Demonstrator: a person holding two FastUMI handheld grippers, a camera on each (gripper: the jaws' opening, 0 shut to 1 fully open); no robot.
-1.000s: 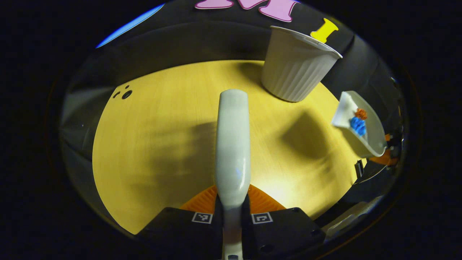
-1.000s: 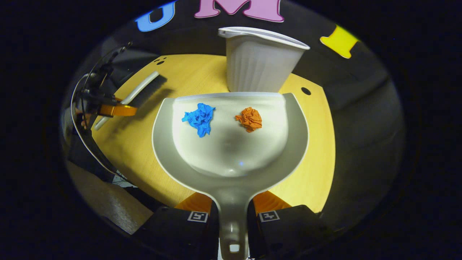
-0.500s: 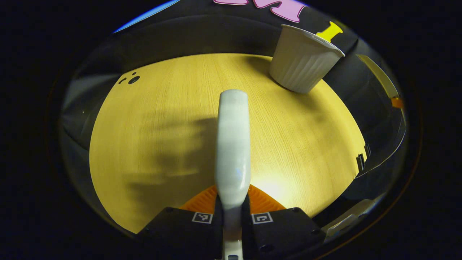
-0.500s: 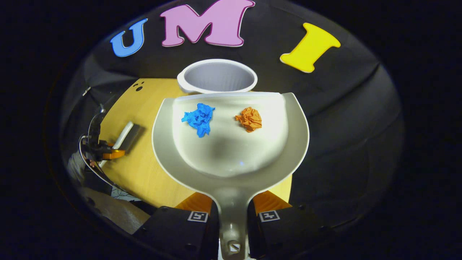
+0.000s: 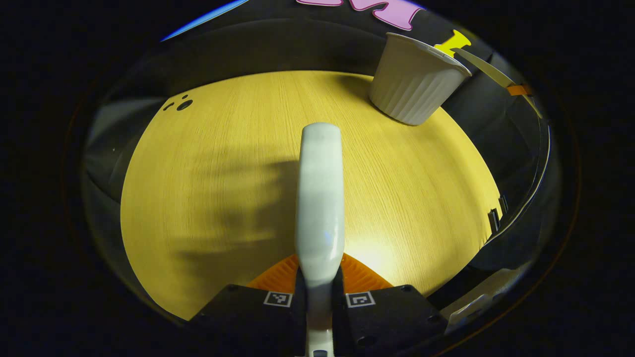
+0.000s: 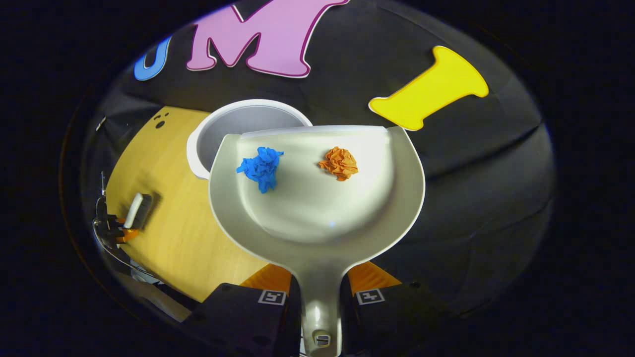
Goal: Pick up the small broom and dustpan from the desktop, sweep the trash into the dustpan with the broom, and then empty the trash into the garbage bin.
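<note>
I judge the sweeping done: both scraps, a blue paper ball (image 6: 261, 167) and an orange paper ball (image 6: 339, 163), lie in the dustpan (image 6: 317, 218), and what is left is tipping them into the bin (image 6: 238, 130).

My right gripper (image 6: 320, 297) is clamped on the dustpan's handle, both fingers pressing its sides, and it holds the pan raised off the table (image 6: 168, 233), roughly level. The pan's front lip overlaps the bin's open mouth in the right gripper view, so the bin sits just ahead and slightly to the left of the pan; I cannot tell whether the lip is fully over the rim. The scraps rest near that front lip, apart from each other.

My left gripper (image 5: 320, 297) is closed on the broom (image 5: 320, 198), which points forward over the table (image 5: 223, 148). From there, the bin (image 5: 414, 82) stands at the far right of the tabletop, well apart from the broom.
</note>
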